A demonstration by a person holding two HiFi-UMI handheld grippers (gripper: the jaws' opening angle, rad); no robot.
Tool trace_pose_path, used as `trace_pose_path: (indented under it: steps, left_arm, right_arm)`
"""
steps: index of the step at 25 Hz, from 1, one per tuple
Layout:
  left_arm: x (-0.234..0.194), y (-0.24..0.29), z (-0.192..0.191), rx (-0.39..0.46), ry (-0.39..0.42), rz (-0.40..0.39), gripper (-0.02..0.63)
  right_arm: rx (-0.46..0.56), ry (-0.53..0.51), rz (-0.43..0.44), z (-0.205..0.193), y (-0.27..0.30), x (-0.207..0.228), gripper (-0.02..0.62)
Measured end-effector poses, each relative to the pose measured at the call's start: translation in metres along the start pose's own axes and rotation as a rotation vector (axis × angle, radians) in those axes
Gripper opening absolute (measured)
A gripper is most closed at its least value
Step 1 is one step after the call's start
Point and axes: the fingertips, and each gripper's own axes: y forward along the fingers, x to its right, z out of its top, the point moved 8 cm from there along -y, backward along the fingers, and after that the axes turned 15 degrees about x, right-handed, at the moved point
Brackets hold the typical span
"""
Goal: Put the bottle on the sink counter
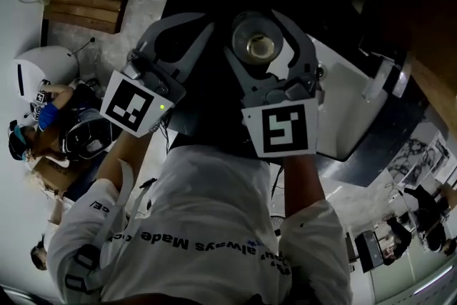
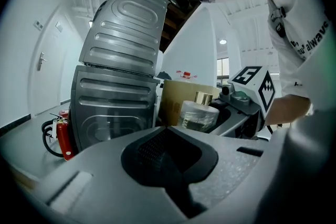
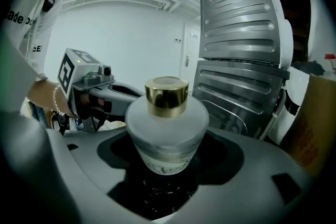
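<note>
Right gripper view: your right claw (image 3: 168,168) is clamped on the bottle (image 3: 167,126); left claw (image 2: 168,160) is together and empty. Table placement is still pending.

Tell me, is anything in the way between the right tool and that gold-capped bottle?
No. The bottle sits inside the right tool, whose jaws close on its frosted body. The left tool, shut and empty, hangs beside it, not touching. No sink counter can be made out, so that path cannot be judged.
</note>
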Motion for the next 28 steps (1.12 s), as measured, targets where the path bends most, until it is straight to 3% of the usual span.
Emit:
trace_pose_path:
  steps: [10,28]
  left_arm:
    - [-0.033,0.028,-0.049,-0.056,-0.033,-0.002,0.003]
    - [-0.058,0.048,-0.090,-0.120,-0.077,0.041,0.003]
  right_arm:
    - [-0.043,0.034,0.003,-0.045,0.048,0.023,0.333]
    - [-0.080,0.065,0.010,-0.086,0.089,0.041,0.333]
